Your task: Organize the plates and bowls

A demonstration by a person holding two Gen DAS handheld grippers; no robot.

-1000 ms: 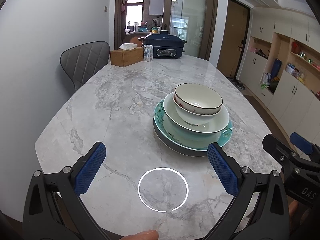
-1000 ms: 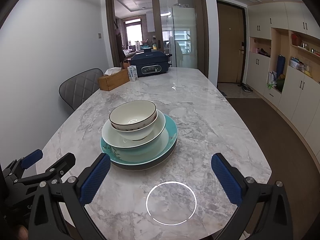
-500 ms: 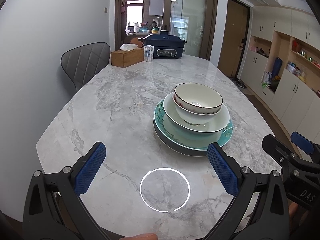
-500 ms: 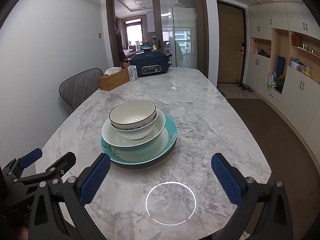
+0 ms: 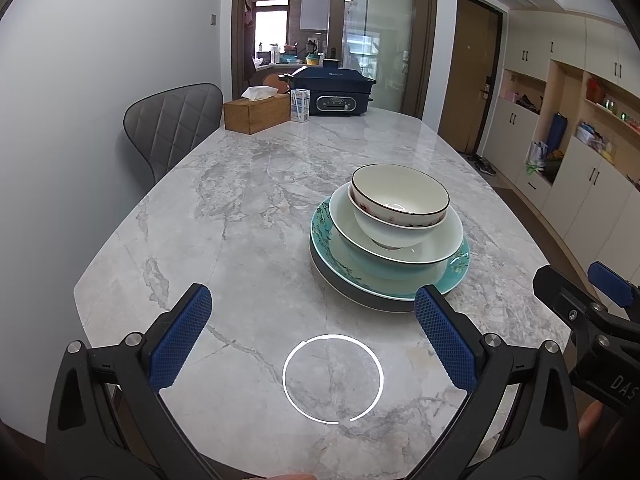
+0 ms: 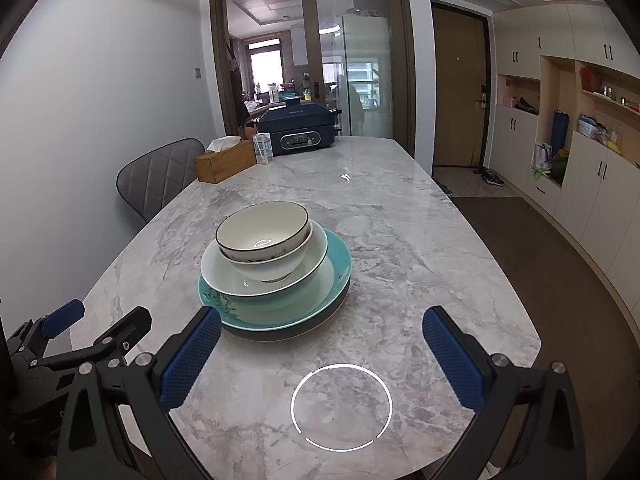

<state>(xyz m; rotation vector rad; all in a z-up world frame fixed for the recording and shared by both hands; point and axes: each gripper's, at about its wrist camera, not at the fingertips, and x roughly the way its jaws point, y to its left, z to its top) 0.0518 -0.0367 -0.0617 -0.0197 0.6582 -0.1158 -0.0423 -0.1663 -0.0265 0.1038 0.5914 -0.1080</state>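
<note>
Grippers both low over the near end of the marble table [image 5: 248, 216], held level and pointing up its length. My left gripper [image 5: 312, 332] has its blue pads spread wide with nothing between them; only bare marble and a ring of reflected light lie under it. Its right pad sits just in front of the stack's near rim, not touching as far as I can tell. The stack stands right of centre: dark-rimmed bowl [image 5: 400, 196] nested in a white bowl [image 5: 394, 240], on a teal plate [image 5: 324, 220], over a dark plate [image 5: 352, 292]. My right gripper [image 6: 320, 354] is also spread wide and empty, the stack ahead and to its left. Open marble runs left of the stack to the table edge by the grey chair [image 5: 172, 128]. At the far end: tissue box [image 5: 256, 112], carton [image 5: 300, 105], blue cooker [image 5: 332, 94].
</note>
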